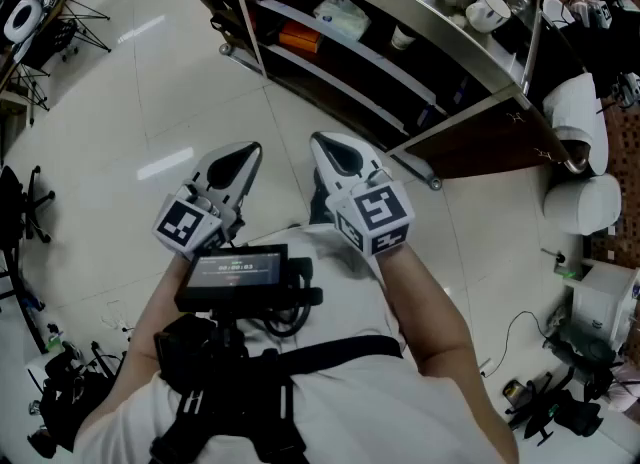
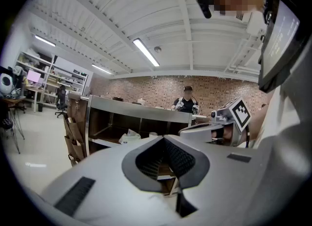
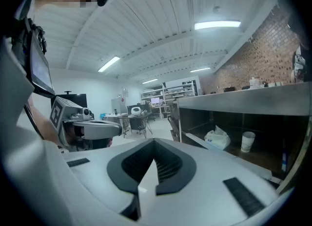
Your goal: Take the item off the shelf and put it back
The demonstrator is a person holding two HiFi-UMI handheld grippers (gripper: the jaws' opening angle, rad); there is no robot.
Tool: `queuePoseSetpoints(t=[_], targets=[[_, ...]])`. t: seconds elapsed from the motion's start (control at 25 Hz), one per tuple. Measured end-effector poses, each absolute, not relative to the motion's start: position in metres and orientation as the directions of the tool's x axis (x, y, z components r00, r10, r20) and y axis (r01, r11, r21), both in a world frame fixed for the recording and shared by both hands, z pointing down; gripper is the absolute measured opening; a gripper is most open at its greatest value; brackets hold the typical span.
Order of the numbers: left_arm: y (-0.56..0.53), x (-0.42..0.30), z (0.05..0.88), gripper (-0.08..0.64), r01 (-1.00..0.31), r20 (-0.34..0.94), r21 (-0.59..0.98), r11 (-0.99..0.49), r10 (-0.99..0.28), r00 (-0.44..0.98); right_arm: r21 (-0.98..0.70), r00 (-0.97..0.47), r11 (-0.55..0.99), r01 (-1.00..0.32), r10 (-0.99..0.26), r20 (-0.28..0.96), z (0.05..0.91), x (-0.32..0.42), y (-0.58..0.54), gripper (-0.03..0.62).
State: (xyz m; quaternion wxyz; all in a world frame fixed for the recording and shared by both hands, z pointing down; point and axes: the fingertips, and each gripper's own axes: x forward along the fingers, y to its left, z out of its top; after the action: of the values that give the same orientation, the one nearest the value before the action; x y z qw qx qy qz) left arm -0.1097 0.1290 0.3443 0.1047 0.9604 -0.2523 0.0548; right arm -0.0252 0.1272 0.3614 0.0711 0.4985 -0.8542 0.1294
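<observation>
Shelving of grey metal and dark wood, the shelf (image 1: 352, 54) stands across the pale tiled floor (image 1: 150, 72) from the person, well apart from both tools. Three things lie on its middle board, and which one is the task's item cannot be told.

- A white packet (image 1: 345, 17) of crinkled, glossy plastic is puffed up and bunched at the top. The right gripper view shows it slumped on the board.
- A paper cup (image 1: 403, 39) stands just beside it, upright, white and plain, tapering toward its base. The two are close but apart.
- An orange pack (image 1: 300, 40) lies flat, farther along on the packet's other side, with little of it visible.

The left hand-held gripper (image 1: 245, 157) and the right hand-held gripper (image 1: 335, 157) are held side by side in front of the person's chest, pointing toward the shelf and slightly down. On each, the jaw tips meet and only the dark ribbed hollow behind them stays open. Nothing sits between either pair, so both are closed and empty.

Behind the shelf unit, in the left gripper view, a person (image 2: 187, 101) stands before a brick wall (image 2: 146, 88).
</observation>
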Motion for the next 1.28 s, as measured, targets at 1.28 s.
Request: queuePoseSetpoints(t=[1.28], targets=[[-0.050, -0.055, 0.375, 0.002, -0.685, 0.313, 0.195, -0.702, -0.617, 0.722, -0.028, -0.073, 0.071, -0.997, -0.777, 0.625, 0.572, 0.198, -0.176, 0.115]])
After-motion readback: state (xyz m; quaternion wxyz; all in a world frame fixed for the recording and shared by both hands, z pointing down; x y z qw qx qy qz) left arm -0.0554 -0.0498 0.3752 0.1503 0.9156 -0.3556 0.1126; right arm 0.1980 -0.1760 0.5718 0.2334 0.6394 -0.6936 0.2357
